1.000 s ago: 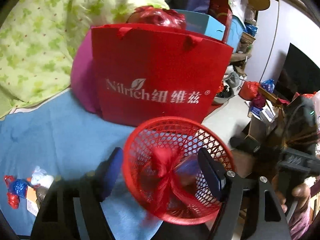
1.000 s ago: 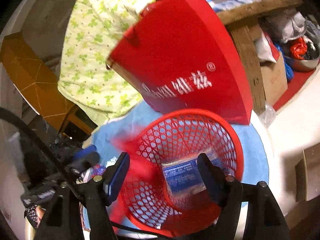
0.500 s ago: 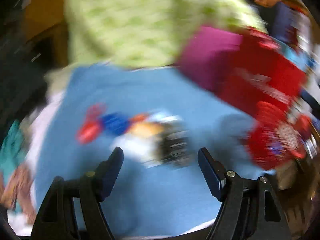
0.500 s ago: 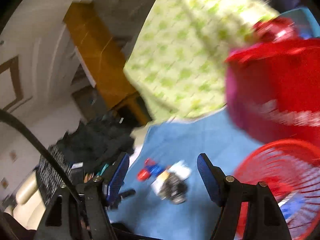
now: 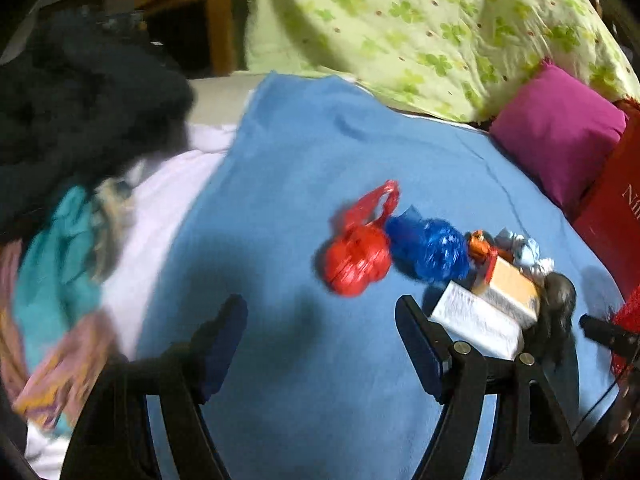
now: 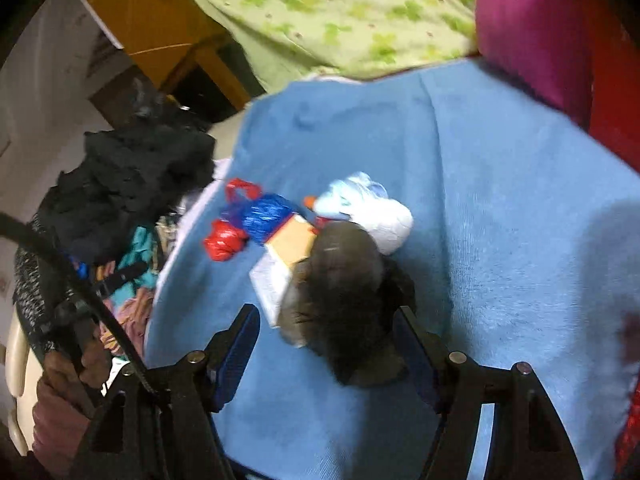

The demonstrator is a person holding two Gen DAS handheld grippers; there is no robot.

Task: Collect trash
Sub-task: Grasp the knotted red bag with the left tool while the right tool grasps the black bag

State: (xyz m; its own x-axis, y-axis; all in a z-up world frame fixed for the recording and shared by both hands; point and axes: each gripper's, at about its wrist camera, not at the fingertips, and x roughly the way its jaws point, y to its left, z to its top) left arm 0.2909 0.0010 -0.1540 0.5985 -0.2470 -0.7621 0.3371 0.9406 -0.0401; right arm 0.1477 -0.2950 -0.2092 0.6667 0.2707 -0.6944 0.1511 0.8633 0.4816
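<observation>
A pile of trash lies on the blue cloth: a crumpled red bag, a blue bag, a white and tan box, a white bag and a dark crumpled bag. My left gripper is open and empty, just short and left of the red bag. My right gripper is open, its jaws on either side of the near end of the dark bag. The red mesh basket shows only at the right edge of the left wrist view.
A red paper bag and a magenta cushion stand at the right. A green flowered cloth lies behind. Dark and teal clothes are heaped on the left, off the blue cloth.
Both grippers have swung left, away from the red basket, to the trash pile. The basket has left the middle of both views. The right gripper has closed in on the dark bag.
</observation>
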